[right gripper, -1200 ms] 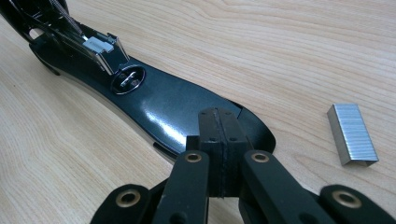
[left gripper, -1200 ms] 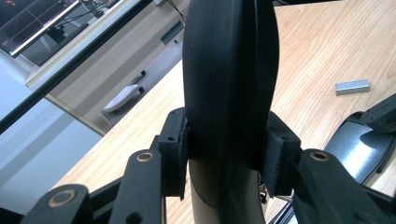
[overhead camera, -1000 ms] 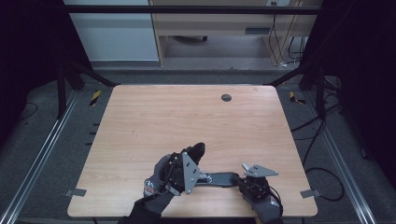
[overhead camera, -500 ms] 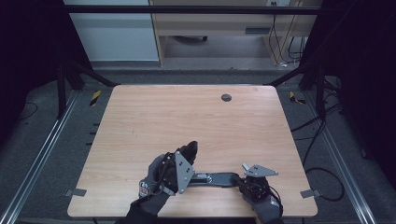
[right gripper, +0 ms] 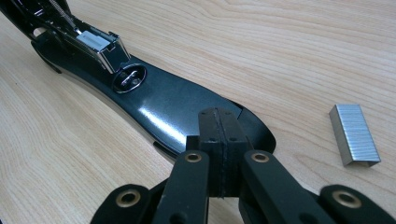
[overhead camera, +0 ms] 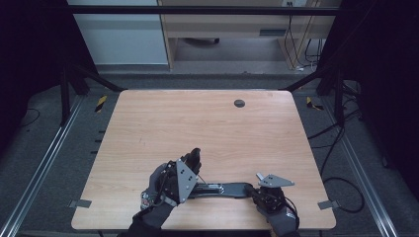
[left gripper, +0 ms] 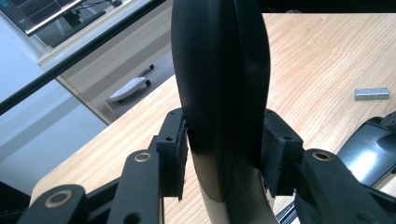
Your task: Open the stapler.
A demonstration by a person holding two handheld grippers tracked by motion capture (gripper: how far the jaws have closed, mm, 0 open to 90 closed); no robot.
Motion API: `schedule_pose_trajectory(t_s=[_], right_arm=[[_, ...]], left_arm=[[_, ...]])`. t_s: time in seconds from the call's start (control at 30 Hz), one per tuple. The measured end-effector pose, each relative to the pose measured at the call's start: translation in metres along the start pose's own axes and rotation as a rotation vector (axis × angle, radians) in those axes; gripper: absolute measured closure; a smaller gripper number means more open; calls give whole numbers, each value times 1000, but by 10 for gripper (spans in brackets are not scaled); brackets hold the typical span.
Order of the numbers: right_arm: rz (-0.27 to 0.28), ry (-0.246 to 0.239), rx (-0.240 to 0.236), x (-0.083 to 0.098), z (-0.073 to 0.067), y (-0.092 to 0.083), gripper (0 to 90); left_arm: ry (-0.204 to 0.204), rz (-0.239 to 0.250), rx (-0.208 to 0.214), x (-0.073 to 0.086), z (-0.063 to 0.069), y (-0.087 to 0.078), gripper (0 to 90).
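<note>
A black stapler lies open on the wooden table (overhead camera: 197, 123) near its front edge. Its base (overhead camera: 232, 188) rests flat, and the staple channel (right gripper: 95, 44) shows bare above it. My left gripper (overhead camera: 193, 159) holds the stapler's top cover (left gripper: 219, 84) raised upright, and its pads (left gripper: 180, 158) press both sides of the cover. My right gripper (overhead camera: 253, 190) is shut with nothing between its pads. Its tips (right gripper: 219, 135) rest on the rounded end of the base (right gripper: 163, 107). A strip of staples (right gripper: 355, 135) lies loose on the table beside that end.
The strip of staples (left gripper: 371, 93) also lies to the right of the raised cover. A small dark round cap (overhead camera: 239, 103) sits in the tabletop near the far edge. Black frame posts and floor cables surround the table.
My left gripper has shifted a little to the left with the stapler's cover still in it. The right gripper and the base have stayed put.
</note>
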State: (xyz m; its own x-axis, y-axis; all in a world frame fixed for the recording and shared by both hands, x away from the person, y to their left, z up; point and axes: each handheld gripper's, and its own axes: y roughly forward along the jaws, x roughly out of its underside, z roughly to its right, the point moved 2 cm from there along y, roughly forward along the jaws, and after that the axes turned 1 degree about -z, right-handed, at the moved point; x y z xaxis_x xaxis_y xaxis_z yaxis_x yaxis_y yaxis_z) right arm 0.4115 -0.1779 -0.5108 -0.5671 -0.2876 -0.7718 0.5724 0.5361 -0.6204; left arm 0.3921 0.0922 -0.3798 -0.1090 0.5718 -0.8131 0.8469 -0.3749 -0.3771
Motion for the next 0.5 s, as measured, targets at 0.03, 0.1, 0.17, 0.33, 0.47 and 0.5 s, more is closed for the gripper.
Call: schedule_pose_trajectory(t_s=[0.03,0.1,0.17,0.33,0.47,0.5], right_arm=[[0,0,0,0,0,0,900],[0,0,0,0,0,0,900],[0,-1,-1,0,0,0,900],[0,-2,-1,0,0,0,900],[-2,2,-5,0,-1,0,900],[-2,1,-5,0,0,0,900]], left_arm=[[-1,-2,0,0,-1,0,567],[-7,0,-1,1,-2,-1,567],[-13,-2,1,2,-4,-2,566],[-25,-3,0,4,-7,-4,564],[-33,-2,0,5,-9,-5,562],[-36,-3,0,5,-10,-5,562]])
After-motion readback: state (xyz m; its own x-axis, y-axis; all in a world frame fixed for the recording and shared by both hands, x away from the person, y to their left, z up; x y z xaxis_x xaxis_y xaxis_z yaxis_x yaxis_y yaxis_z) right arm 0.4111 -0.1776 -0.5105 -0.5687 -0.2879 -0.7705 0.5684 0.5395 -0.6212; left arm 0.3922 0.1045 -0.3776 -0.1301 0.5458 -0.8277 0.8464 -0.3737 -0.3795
